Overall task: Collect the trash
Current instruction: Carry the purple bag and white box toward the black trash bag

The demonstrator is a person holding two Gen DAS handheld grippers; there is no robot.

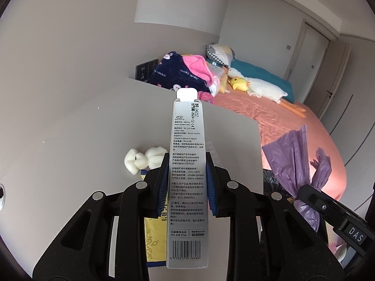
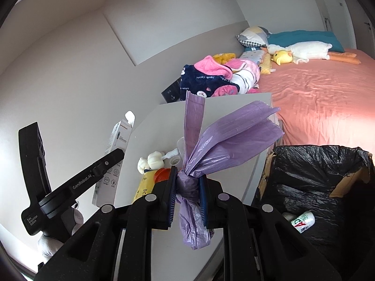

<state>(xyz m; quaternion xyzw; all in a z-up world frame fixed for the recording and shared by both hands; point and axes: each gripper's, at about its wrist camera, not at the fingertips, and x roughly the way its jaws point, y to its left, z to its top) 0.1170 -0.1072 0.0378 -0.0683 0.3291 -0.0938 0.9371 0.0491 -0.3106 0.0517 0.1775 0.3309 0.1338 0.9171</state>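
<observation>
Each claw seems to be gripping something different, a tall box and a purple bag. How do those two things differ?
The box is stiff, straight-sided and grey-white, covered in print with a barcode; the purple bag is soft, crumpled plastic, knotted, and plain. The box stands upright in the left claw; the bag's loose ends fan out above the right claw. Both are clamped firmly between shut pads.
</observation>
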